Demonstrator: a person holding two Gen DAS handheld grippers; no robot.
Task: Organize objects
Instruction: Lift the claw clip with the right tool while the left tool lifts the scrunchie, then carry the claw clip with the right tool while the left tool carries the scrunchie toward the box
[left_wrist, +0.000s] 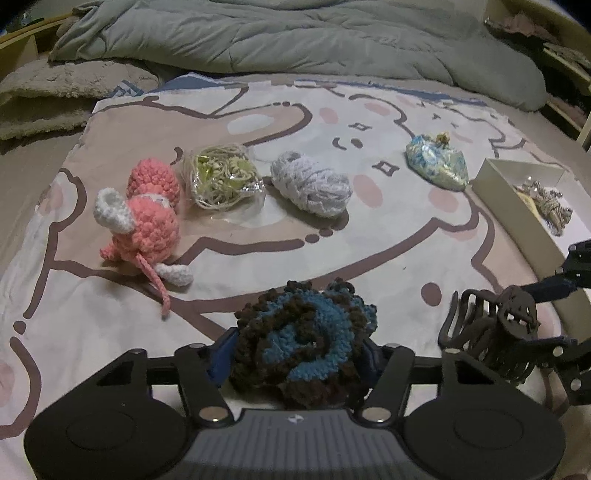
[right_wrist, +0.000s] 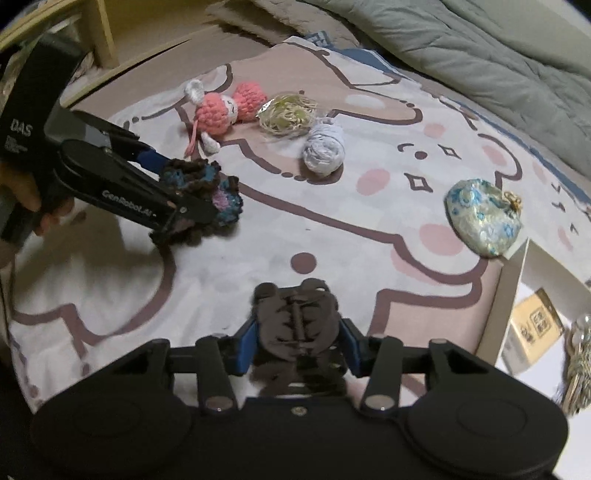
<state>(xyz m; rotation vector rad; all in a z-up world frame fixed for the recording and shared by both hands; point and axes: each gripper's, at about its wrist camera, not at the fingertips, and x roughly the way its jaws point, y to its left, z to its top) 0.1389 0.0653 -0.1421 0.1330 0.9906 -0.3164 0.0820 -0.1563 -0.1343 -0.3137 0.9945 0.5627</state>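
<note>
- The left hand-held gripper (left_wrist: 299, 354) is clamped on a crocheted scrunchie (left_wrist: 304, 343), lifted for sorting.
- The right hand-held gripper (right_wrist: 297, 345) is clamped on a dark claw clip (right_wrist: 295, 325), presumably bound for the box (right_wrist: 511, 295).

A brown-and-blue crocheted scrunchie (left_wrist: 303, 343) sits clamped in the left gripper (left_wrist: 295, 354), a dark claw hair clip (right_wrist: 297, 325) in the right gripper (right_wrist: 299, 343). On the bed lie a pink crocheted mouse (left_wrist: 144, 218), a clear bag of hair ties (left_wrist: 221, 177), a pale yarn ball (left_wrist: 312, 184) and a blue brocade pouch (left_wrist: 437, 160) (just beside the open box (left_wrist: 517, 206)).
</note>
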